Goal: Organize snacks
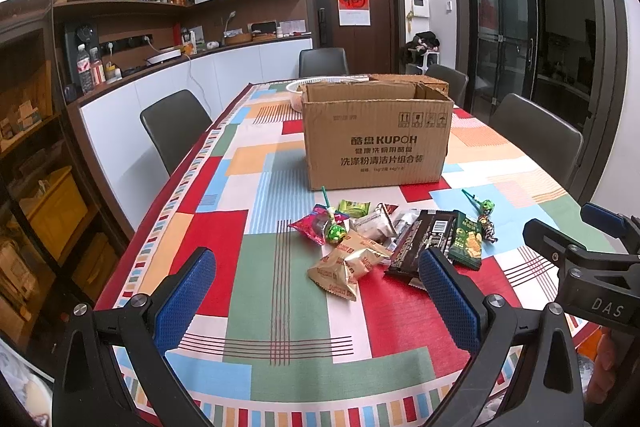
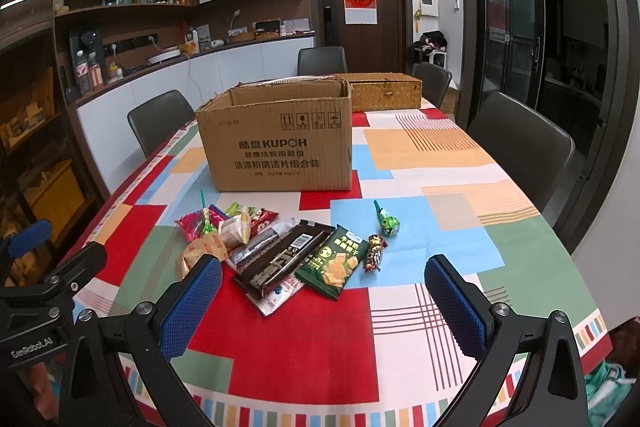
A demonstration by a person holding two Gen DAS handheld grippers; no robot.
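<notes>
A pile of snack packets lies on the patchwork tablecloth in front of an open cardboard box (image 1: 376, 139) (image 2: 280, 143). It includes gold wrappers (image 1: 348, 263), a long dark chocolate bar (image 1: 424, 239) (image 2: 280, 255), a green cracker bag (image 1: 466, 239) (image 2: 334, 261), a pink packet (image 1: 310, 225) and a green lollipop (image 2: 386, 221). My left gripper (image 1: 316, 291) hovers open just short of the pile. My right gripper (image 2: 324, 303) is open too, nearer the table's front edge, with nothing between its fingers.
A woven basket (image 2: 384, 91) and a white bowl (image 1: 296, 89) stand behind the box. Dark chairs (image 1: 174, 127) (image 2: 520, 143) line both sides of the table. A counter with bottles runs along the left wall; glass doors are on the right.
</notes>
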